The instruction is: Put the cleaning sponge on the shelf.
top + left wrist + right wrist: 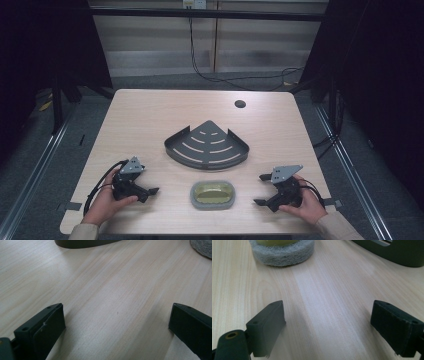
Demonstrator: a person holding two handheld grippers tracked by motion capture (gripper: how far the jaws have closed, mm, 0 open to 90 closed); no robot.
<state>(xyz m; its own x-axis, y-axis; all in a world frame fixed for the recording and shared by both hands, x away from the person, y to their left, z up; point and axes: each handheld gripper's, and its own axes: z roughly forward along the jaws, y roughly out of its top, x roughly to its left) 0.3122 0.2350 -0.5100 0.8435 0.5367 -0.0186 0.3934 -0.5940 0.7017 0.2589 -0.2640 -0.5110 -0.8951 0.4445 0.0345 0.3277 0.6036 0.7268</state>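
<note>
scene: oval scrub sponge point(212, 194) is lying just in front of the dark corner shelf point(206, 145) | left gripper point(150, 191) and right gripper point(260, 190) are flanking the sponge, jaws spread, holding nothing | risk: an off-centre pinch may be skidding the sponge away

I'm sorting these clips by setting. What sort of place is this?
Probably a recording station in a lab or workshop, not a home: a bare wooden table between dark curtains, cables trailing on the floor behind, and a staged corner shelf and sponge.
</note>
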